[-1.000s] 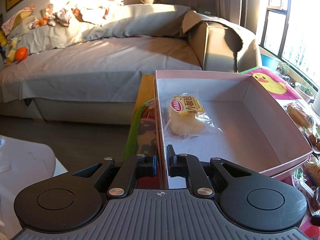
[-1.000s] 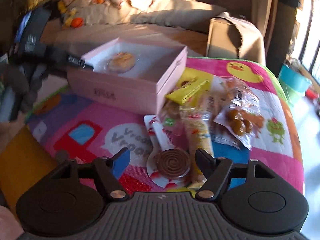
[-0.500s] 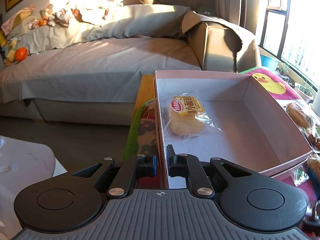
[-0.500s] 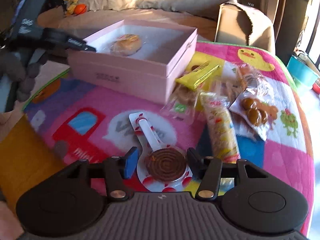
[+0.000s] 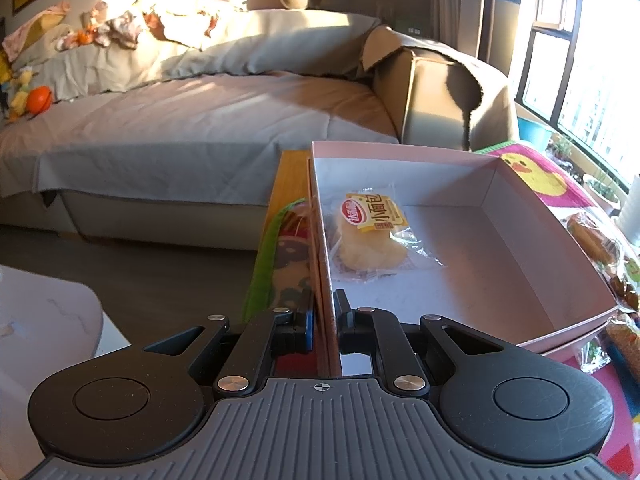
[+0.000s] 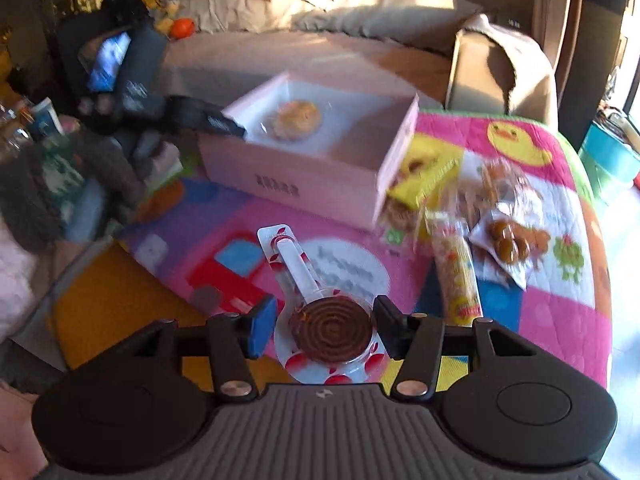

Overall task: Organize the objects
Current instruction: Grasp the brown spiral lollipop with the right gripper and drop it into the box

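My left gripper [image 5: 324,316] is shut on the near left wall of the pink box [image 5: 532,280], one finger inside and one outside. A wrapped bun [image 5: 370,236] lies inside the box. In the right wrist view the pink box [image 6: 320,178] stands on the colourful mat, with the left gripper [image 6: 204,118] at its corner. My right gripper [image 6: 322,320] holds a packaged brown spiral lollipop [image 6: 330,330] between its fingers and has it lifted above the mat.
Several snack packets lie right of the box: a yellow packet [image 6: 428,178], a long striped packet [image 6: 458,276], a bag of brown pieces [image 6: 508,242]. The colourful mat [image 6: 552,300] covers a wooden table. A grey sofa [image 5: 200,120] stands behind.
My right gripper closed on the spiral lollipop and lifted it off the mat, pulling back from the box. My left gripper stayed on the box wall.
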